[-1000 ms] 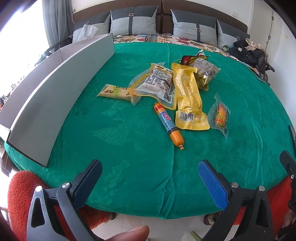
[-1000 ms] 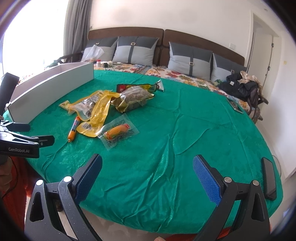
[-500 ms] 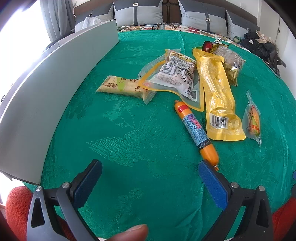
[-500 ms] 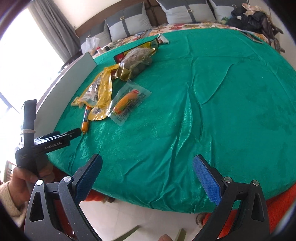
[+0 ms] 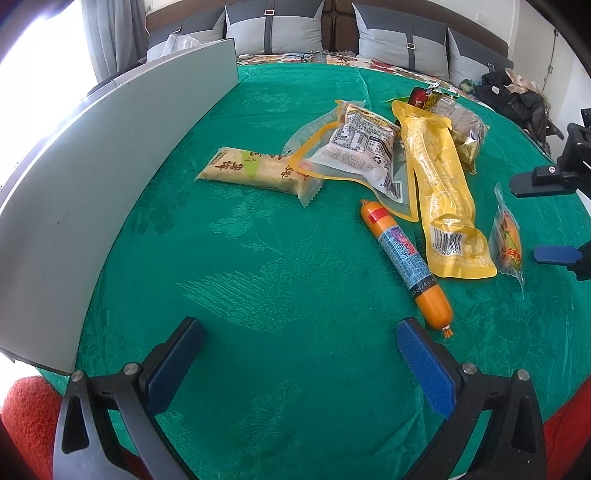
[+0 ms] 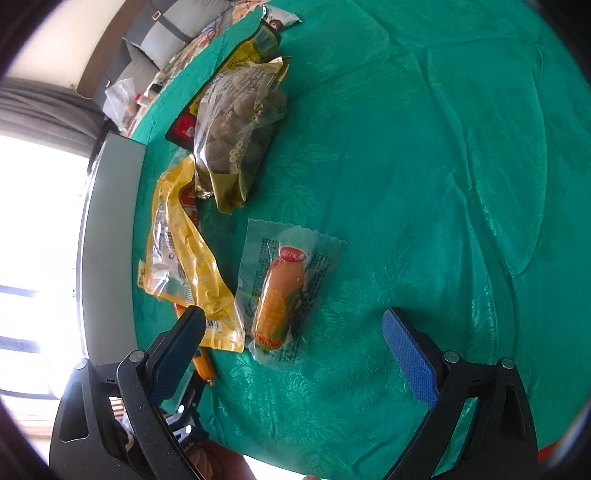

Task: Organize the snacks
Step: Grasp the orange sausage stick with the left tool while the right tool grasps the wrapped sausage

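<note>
Several snack packs lie on a green tablecloth [image 5: 258, 266]. In the left wrist view I see a beige bar [image 5: 255, 171], a clear pouch with a white label [image 5: 358, 151], a long yellow pack [image 5: 441, 192], an orange sausage stick [image 5: 404, 262] and a small corn sausage pack [image 5: 508, 240]. My left gripper [image 5: 299, 354] is open and empty, just short of the sausage stick's near end. My right gripper [image 6: 295, 347] is open and hovers over the corn sausage pack [image 6: 284, 291]; its fingers [image 5: 554, 254] show at the right edge of the left wrist view.
A grey box wall [image 5: 92, 177] stands along the table's left side and shows in the right wrist view [image 6: 107, 236] too. A bag of brown balls [image 6: 236, 125] lies beyond the yellow pack [image 6: 188, 251]. Pillows [image 5: 273, 26] line a bed behind.
Both grippers have moved forward and down over the table. The right gripper has swung left and tilted down over the corn sausage pack. The snacks have not moved.
</note>
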`<move>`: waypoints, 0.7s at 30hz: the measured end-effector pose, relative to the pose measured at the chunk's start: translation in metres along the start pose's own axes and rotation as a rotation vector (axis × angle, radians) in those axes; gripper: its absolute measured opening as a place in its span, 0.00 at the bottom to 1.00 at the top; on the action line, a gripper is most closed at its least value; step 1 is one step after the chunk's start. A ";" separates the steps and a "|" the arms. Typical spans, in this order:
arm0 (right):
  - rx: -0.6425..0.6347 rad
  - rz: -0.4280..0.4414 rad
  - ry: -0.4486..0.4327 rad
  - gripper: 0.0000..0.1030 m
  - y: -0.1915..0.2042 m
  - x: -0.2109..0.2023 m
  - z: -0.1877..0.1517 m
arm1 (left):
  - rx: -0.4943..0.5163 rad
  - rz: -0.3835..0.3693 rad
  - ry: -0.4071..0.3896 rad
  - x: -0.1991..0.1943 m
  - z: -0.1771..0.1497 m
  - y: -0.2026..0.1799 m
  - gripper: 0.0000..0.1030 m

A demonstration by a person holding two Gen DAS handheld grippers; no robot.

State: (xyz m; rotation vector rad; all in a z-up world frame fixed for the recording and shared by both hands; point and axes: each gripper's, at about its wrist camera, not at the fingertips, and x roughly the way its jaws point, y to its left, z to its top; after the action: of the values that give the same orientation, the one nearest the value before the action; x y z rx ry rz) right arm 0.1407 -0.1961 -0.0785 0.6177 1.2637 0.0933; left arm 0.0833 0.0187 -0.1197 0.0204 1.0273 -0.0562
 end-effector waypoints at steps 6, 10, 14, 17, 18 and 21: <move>-0.149 -0.151 -0.005 0.85 0.039 0.016 0.001 | 0.015 -0.008 -0.003 0.001 0.001 0.001 1.00; -0.304 -0.282 -0.033 0.60 0.053 0.020 -0.010 | 0.029 -0.017 0.008 0.002 0.003 0.001 1.00; -0.387 -0.296 -0.010 0.51 0.047 0.013 -0.020 | 0.046 -0.029 0.026 0.002 0.005 0.003 1.00; -0.456 -0.328 -0.016 0.50 0.036 0.005 -0.033 | 0.043 -0.032 0.055 0.003 0.008 0.003 1.00; -0.474 -0.347 -0.025 0.50 0.032 0.002 -0.037 | 0.034 -0.043 0.065 0.003 0.008 0.004 1.00; -0.496 -0.357 -0.065 0.55 0.014 -0.009 -0.052 | -0.022 -0.146 0.075 -0.004 0.010 0.005 0.98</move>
State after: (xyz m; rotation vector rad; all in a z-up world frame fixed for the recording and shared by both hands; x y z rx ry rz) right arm 0.0940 -0.1681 -0.0728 -0.0343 1.2100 0.0849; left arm 0.0904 0.0236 -0.1108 -0.0726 1.1036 -0.1781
